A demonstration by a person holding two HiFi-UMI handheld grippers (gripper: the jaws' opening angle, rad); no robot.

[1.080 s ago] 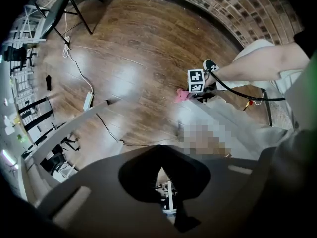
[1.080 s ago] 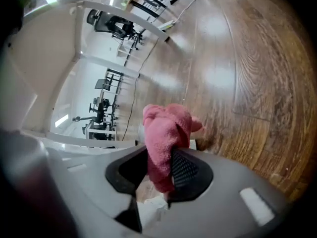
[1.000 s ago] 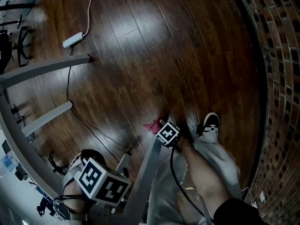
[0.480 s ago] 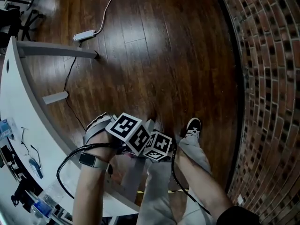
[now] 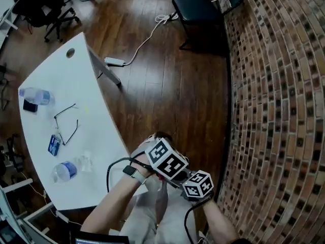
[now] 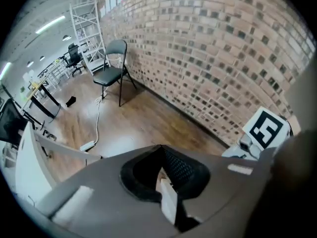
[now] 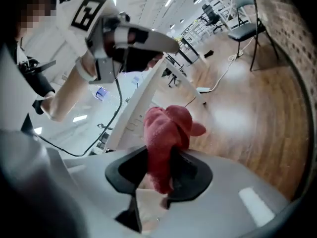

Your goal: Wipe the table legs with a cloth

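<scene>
Both grippers rose off the floor point(image 5: 167, 85) to 6 o'clock, by the surface point(image 5: 66, 116). Right gripper point(image 7: 158, 177) jaws just opened a bit, still pinch red cloth point(image 7: 166, 133); left gripper point(image 6: 166, 192) jaws shut, empty. Looser grip: cloth may drop b4 next leg point(image 5: 105, 69), 11 o'clock.

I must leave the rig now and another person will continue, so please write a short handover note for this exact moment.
Right tool: shut on the crumpled red cloth; its jaws have just opened slightly, with the cloth between them.
Left tool: shut, empty.
Both are up beside the near end of the white tabletop, touching no leg.
One grey metal table leg shows at the far end.
Done: the pictures do not show which legs were wiped.
Left: probably lower the cloth to a leg and wipe.
</scene>
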